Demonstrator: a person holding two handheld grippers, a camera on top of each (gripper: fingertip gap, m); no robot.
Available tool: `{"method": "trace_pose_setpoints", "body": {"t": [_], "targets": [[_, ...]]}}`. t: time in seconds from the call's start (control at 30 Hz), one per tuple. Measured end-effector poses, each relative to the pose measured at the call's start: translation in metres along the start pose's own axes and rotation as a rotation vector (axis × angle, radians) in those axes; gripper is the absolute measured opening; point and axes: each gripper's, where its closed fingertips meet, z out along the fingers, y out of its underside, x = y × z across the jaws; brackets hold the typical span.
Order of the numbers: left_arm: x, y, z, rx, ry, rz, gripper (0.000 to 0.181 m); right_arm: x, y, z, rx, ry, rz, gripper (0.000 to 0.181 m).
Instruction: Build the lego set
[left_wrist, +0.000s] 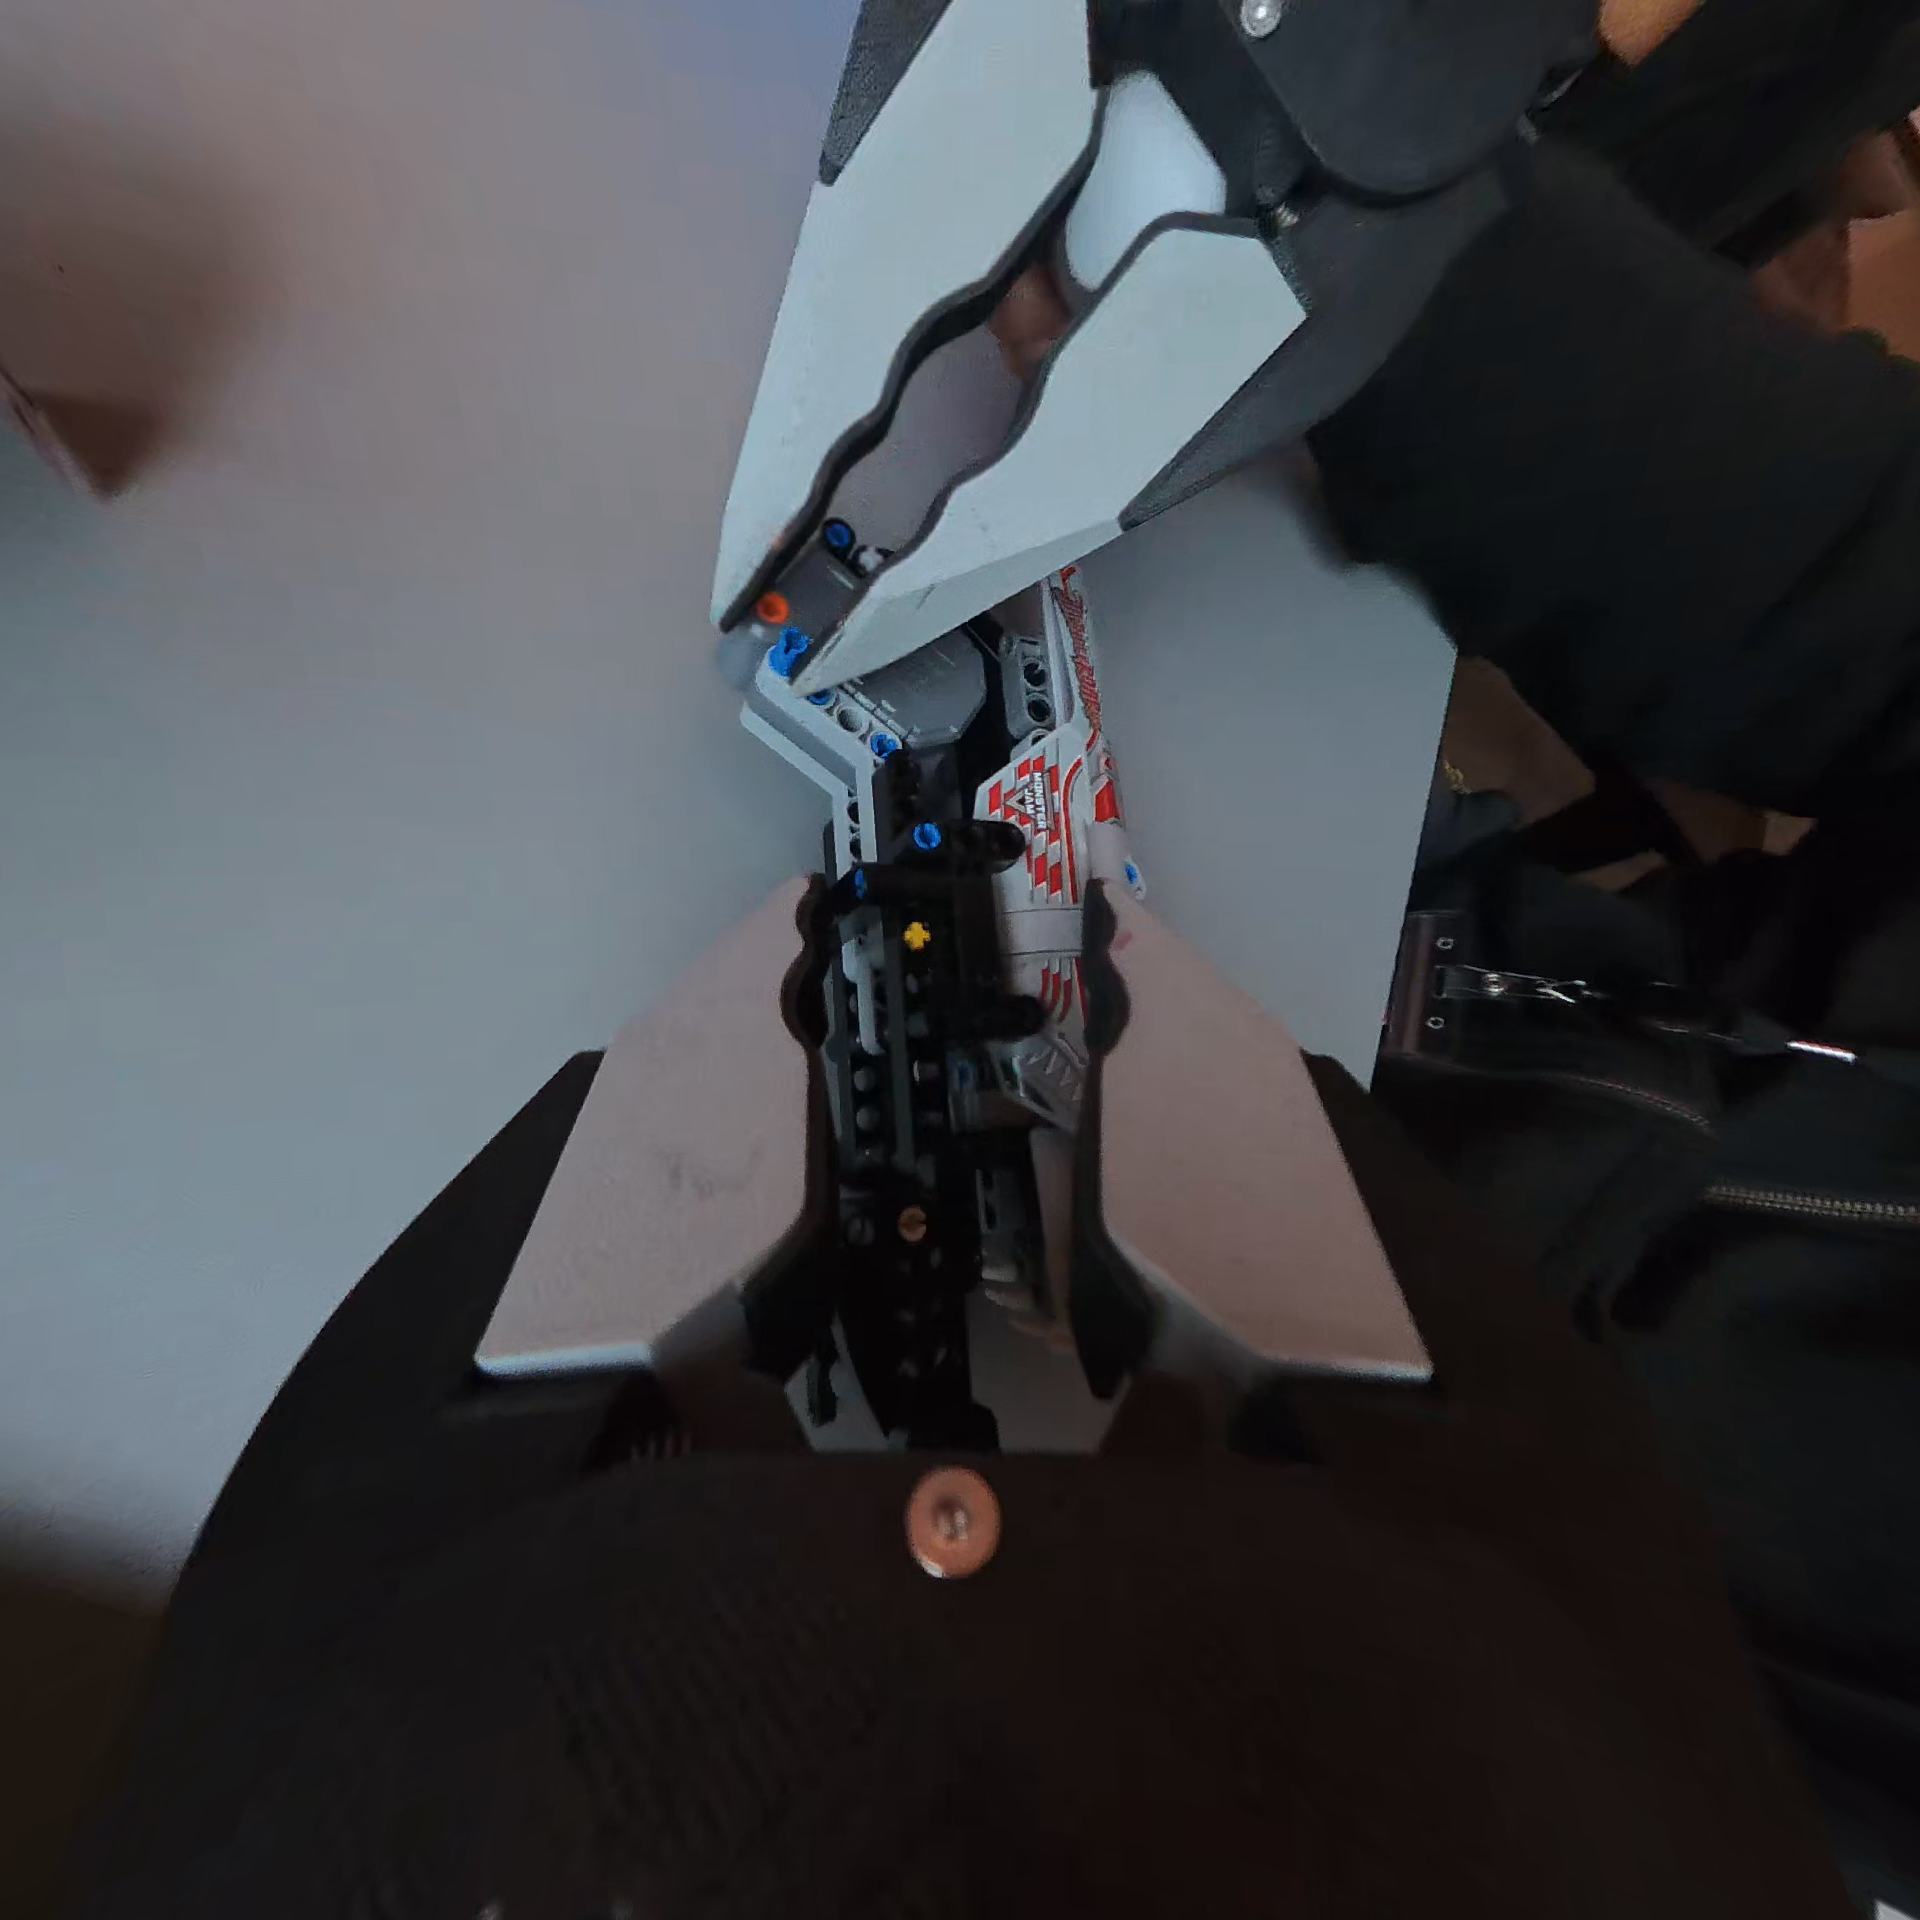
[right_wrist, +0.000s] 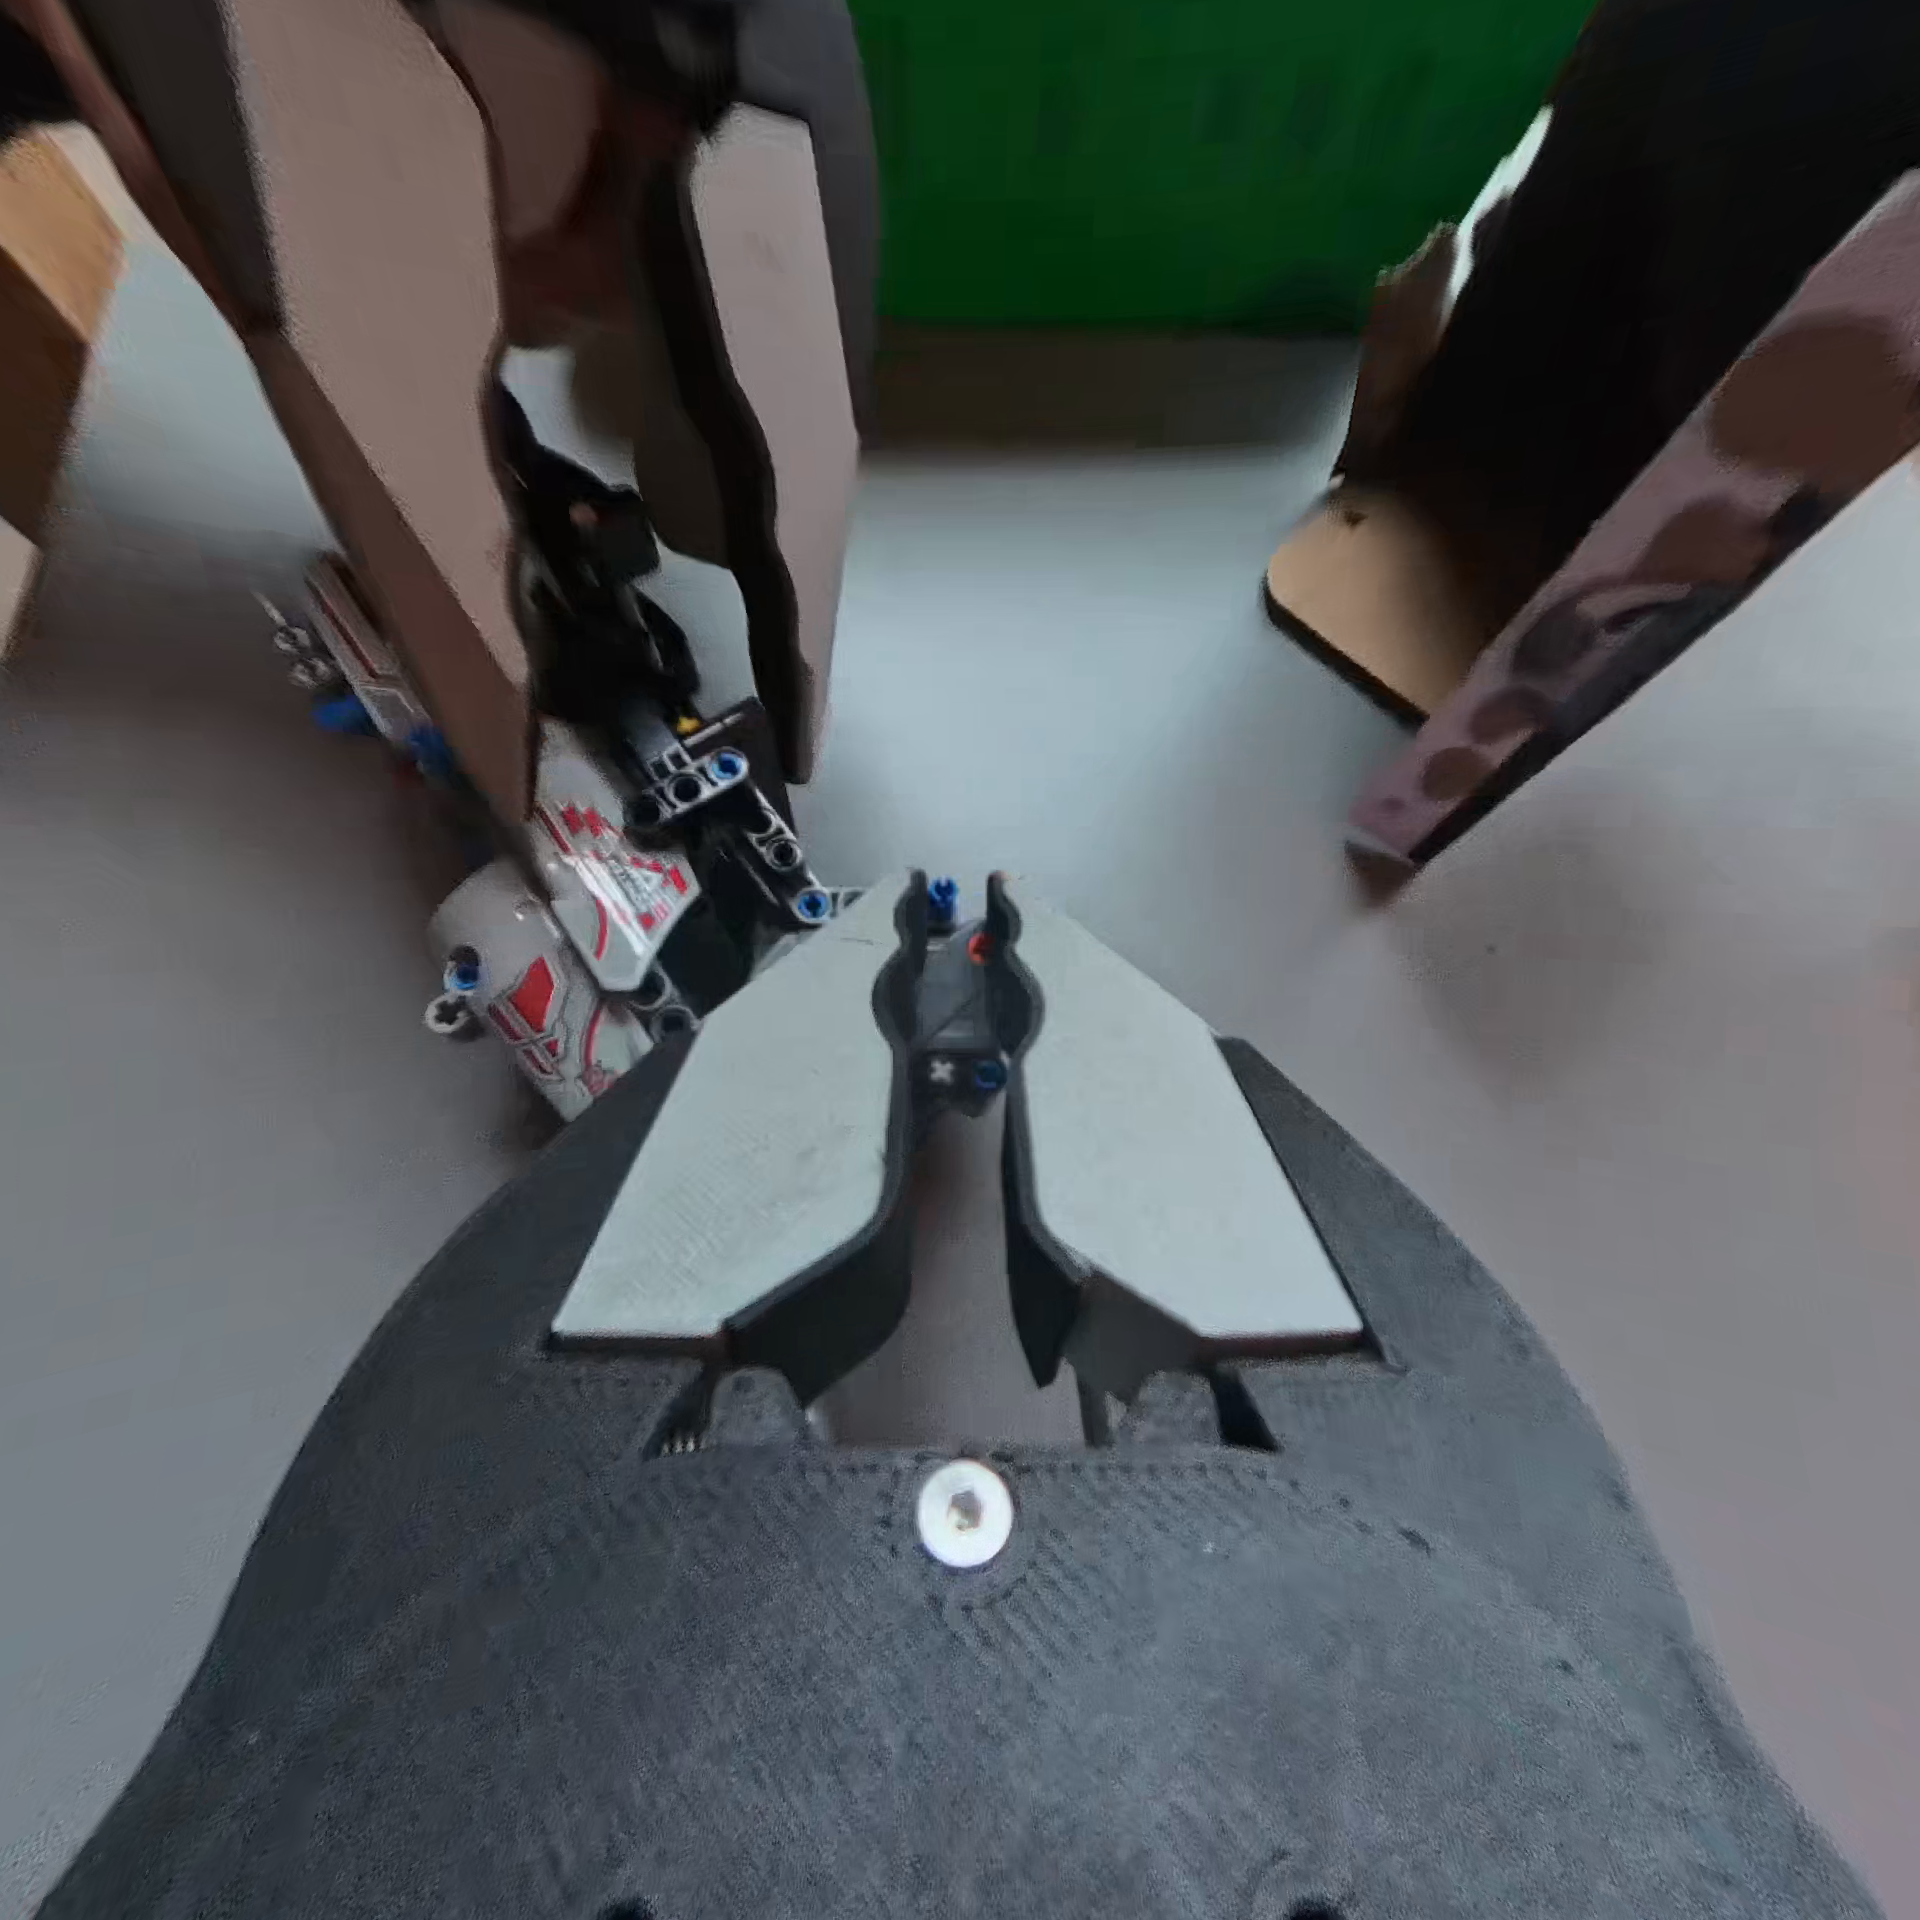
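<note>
My left gripper (left_wrist: 951, 899) is shut on the lego model (left_wrist: 935, 1039), a long black and grey beam frame with white and red printed panels and blue pins, held over the white table (left_wrist: 364, 831). The model also shows in the right wrist view (right_wrist: 623, 894), with the left gripper (right_wrist: 665, 769) clamped on it from above. My right gripper (right_wrist: 956, 894) is shut on a small dark lego piece (right_wrist: 951, 1008) with blue and red pins. In the left wrist view the right gripper (left_wrist: 774, 655) holds that piece (left_wrist: 821, 571) at the model's far end, touching the grey angled beam (left_wrist: 821, 727).
A green surface (right_wrist: 1143, 156) lies beyond the table's far edge. A cardboard piece (right_wrist: 1351, 592) and a dark slanted bar (right_wrist: 1610, 603) stand at the right. Black bags (left_wrist: 1662, 1143) sit past the table's right edge. A person's dark sleeve (left_wrist: 1610, 468) shows upper right. Across from one pair of fingers to the other is roughly 5 cm. About 12 cm separates my right fingertips from the dark slanted bar (right_wrist: 1610, 603).
</note>
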Motion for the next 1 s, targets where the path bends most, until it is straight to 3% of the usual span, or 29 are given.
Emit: {"method": "trace_pose_setpoints", "body": {"t": [0.1,0.2,0.37,0.47,0.7,1.0], "targets": [[-0.002,-0.002,-0.004,0.029,0.006,0.016,0.032,-0.002,0.0,-0.007,0.046,-0.018,0.007,0.011],[0.005,-0.021,-0.011,0.105,0.059,0.022,0.029,-0.003,0.006,-0.007,0.059,-0.024,-0.003,0.004],[0.001,-0.013,0.012,-0.046,0.054,0.032,0.033,-0.005,0.003,-0.004,0.098,-0.049,0.013,0.0],[-0.002,-0.016,0.019,-0.042,0.053,0.033,0.016,-0.007,0.002,-0.003,0.11,-0.046,-0.012,0.0],[-0.006,-0.017,0.025,0.03,0.045,0.058,0.021,-0.009,0.0,-0.003,0.125,-0.044,-0.049,0.006],[-0.005,-0.016,0.025,0.091,0.081,0.004,0.015,-0.009,0.0,0.0,0.122,-0.069,0.013,0.0]]}}
